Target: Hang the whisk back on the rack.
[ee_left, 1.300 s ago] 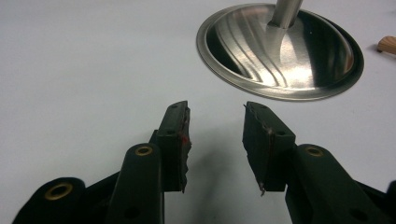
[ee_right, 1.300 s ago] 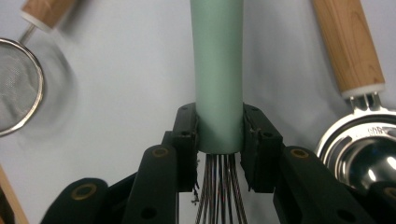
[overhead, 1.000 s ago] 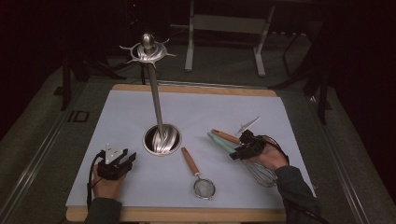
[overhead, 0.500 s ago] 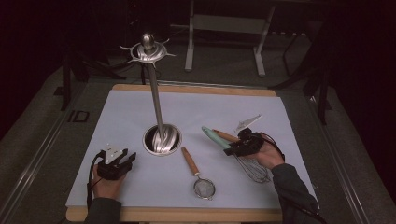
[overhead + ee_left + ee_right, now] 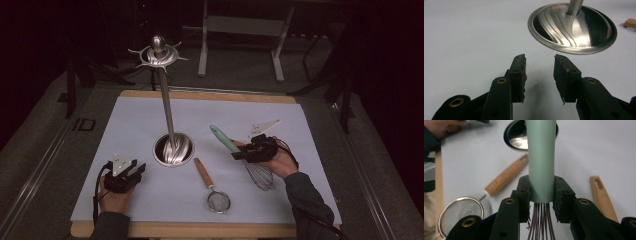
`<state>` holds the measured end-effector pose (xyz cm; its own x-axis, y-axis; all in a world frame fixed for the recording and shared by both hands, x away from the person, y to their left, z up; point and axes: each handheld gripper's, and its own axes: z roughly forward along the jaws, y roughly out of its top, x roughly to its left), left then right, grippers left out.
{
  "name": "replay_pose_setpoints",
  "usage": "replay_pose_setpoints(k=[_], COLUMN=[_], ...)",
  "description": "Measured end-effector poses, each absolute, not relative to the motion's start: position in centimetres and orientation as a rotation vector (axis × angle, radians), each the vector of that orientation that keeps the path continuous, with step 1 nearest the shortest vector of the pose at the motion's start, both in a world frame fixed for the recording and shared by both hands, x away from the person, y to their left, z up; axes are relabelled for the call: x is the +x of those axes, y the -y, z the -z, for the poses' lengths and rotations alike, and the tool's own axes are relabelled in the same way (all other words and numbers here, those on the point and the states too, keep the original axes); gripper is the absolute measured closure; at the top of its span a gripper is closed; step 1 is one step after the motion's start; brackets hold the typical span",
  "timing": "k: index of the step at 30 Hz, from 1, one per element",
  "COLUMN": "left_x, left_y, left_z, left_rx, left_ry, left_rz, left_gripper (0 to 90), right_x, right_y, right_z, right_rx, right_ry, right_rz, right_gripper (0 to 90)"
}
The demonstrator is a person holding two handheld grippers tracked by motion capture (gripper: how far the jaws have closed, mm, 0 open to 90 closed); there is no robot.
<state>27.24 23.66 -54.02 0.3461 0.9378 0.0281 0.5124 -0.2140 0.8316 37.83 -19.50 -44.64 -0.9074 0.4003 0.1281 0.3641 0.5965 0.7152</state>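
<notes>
A whisk with a mint-green handle (image 5: 223, 138) and wire loops (image 5: 260, 175) lies at the right of the white mat, its handle end tilted up toward the left. My right gripper (image 5: 248, 151) is shut on that handle (image 5: 541, 167), just above the wires (image 5: 541, 225). At the mat's front left, my left gripper (image 5: 123, 173) rests open with nothing between its jaws (image 5: 540, 60). A tall steel stand (image 5: 165, 100) rises from a round base (image 5: 172, 149) at the mat's centre, and its base (image 5: 574, 27) lies just ahead of the left gripper.
A small mesh strainer (image 5: 218, 201) with a wooden handle (image 5: 203, 171) lies between the stand and the whisk. Another wooden handle (image 5: 602, 197) lies beside the right gripper. The mat sits on a wooden board (image 5: 200, 230), with dark floor and metal frames behind.
My right gripper has risen slightly with the whisk, and the green handle now tilts higher toward the left. The left gripper has stayed put.
</notes>
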Motion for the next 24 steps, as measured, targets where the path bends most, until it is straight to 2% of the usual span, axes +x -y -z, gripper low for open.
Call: replay_pose_setpoints(k=[24], left_x=[27.2], left_y=[-23.6], left_z=[54.0], left_rx=[1.869], left_ry=[-1.264], left_rz=[-0.713], left_gripper=[63.3], right_x=[38.0], right_y=[15.7], right_z=[42.2], right_rx=[0.454], right_ry=[-2.713], right_rz=[-1.394], right_gripper=[69.2])
